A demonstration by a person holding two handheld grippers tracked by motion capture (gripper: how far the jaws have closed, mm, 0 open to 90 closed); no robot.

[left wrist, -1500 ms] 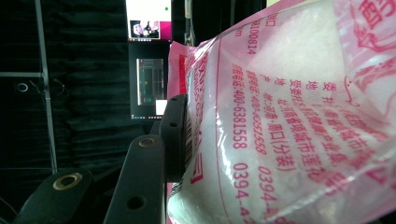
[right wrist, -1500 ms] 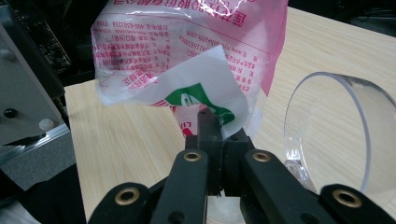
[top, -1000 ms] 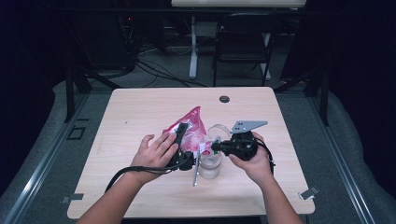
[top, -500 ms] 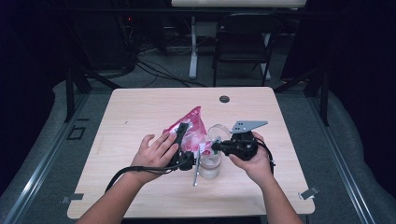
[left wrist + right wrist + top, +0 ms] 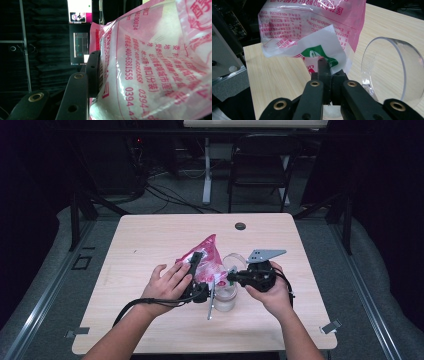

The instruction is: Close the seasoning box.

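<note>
Your left gripper (image 5: 196, 270) clamps the pink printed plastic bag (image 5: 207, 257); right gripper (image 5: 327, 75) fingers pinch its corner. Likely next: tear, pour into the clear round container (image 5: 390, 67).

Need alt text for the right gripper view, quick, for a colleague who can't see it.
The right tool is shut on a corner of a pink and white printed bag held above the wooden table. A clear round container stands at right.
</note>
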